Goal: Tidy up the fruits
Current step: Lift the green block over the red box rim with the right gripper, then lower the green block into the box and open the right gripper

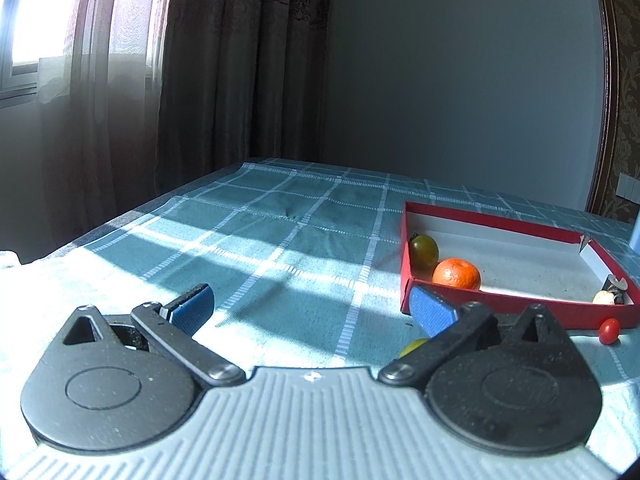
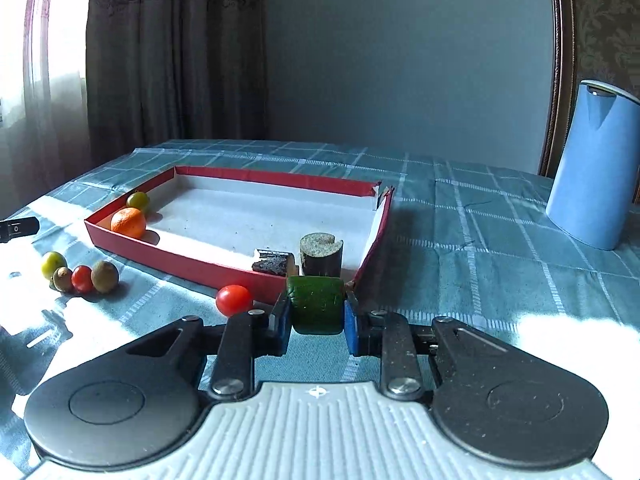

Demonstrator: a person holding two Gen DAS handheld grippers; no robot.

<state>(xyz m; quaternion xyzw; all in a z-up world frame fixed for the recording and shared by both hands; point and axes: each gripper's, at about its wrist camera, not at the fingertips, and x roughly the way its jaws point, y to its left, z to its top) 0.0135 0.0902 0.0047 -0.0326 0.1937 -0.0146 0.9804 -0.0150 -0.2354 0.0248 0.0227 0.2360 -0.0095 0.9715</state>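
In the right wrist view my right gripper (image 2: 317,310) is shut on a dark green chunk of fruit (image 2: 316,304), held just before the near right corner of the red tray (image 2: 168,258). In the tray lie an orange (image 2: 128,222), a green tomato (image 2: 138,201), a dark cut piece (image 2: 274,266) and a cut cylinder chunk (image 2: 321,256). A red cherry tomato (image 2: 233,300) rests on the cloth by the tray's front wall. My left gripper (image 1: 310,302) hovers open and empty over the cloth, left of the tray (image 1: 480,220), which holds the orange (image 1: 457,274).
Left of the tray on the checked cloth sit a yellow-green fruit (image 2: 53,264), a small brown one (image 2: 63,279), a red tomato (image 2: 82,279) and a kiwi (image 2: 105,276). A tall blue container (image 2: 592,168) stands at the far right. Curtains and a wall lie behind.
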